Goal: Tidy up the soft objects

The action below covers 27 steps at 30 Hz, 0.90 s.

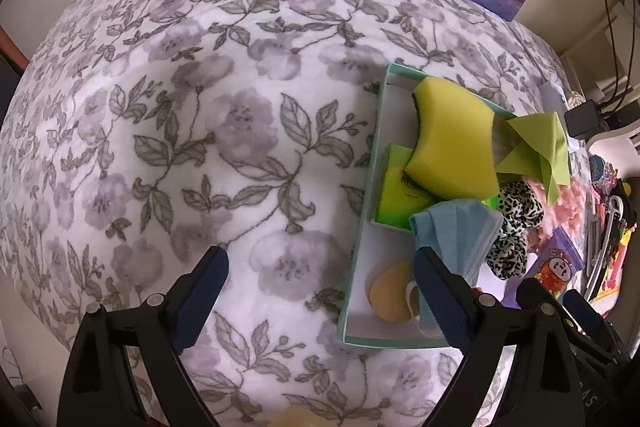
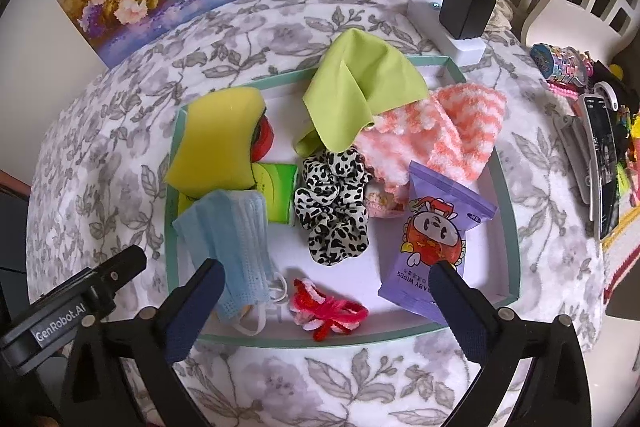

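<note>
**Soft things gathered in the box, both claws spread**

The shallow mint-rimmed box [image 2: 508,211] lies on the floral blanket [image 1: 200,107]. Inside it, the leopard scrunchie [image 2: 332,205] sits at the centre, with the yellow sponge [image 2: 218,141] at 10 o'clock, the green cloth [image 2: 356,87] at 12, the pink fuzzy sock [image 2: 448,131] at 2, the baby wipes pack [image 2: 432,235] at 4, and the blue face mask [image 2: 232,239] at 8 (its ear loop trails off). The right claw [image 2: 328,277] is spread wide with nothing gripped. The left claw [image 1: 320,263] is spread too, one finger over the box's edge.
</note>
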### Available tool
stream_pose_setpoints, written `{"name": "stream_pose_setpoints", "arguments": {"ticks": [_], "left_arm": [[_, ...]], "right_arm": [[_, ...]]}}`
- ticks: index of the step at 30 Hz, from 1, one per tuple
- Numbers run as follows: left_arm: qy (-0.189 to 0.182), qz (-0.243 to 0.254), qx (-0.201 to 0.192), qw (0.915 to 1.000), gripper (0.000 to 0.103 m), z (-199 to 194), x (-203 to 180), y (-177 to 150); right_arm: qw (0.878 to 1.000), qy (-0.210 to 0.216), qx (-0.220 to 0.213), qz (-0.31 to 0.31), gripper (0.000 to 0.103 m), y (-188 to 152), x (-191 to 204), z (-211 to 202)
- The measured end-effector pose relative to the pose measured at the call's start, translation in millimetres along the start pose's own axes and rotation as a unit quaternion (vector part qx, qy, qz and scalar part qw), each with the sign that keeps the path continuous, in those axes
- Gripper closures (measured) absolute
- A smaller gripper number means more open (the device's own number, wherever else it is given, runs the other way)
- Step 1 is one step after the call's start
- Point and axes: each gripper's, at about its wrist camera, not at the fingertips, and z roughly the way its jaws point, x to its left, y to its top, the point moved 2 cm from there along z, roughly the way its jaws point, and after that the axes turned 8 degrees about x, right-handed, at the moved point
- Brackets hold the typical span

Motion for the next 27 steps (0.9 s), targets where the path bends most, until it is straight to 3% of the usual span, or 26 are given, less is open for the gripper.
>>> {"name": "stream_pose_setpoints", "arguments": {"ticks": [7, 22, 27], "left_arm": [[0.025, -0.008, -0.005, 0.9996, 0.003, 1.6, 4.2, 1.4], [0.055, -0.030, -0.009, 0.9980, 0.003, -7.0, 16.4, -3.2], [0.096, -0.030, -0.013, 0.9948, 0.003, -9.4, 22.8, -15.8]], "right_arm": [[1.000, -0.002, 0.002, -0.001, 0.000, -0.1, 0.1, 1.4], [1.000, -0.010, 0.005, -0.010, 0.000, -4.3, 2.0, 2.2], [1.000, -0.013, 0.004, -0.014, 0.000, -14.4, 4.2, 2.0]]}}
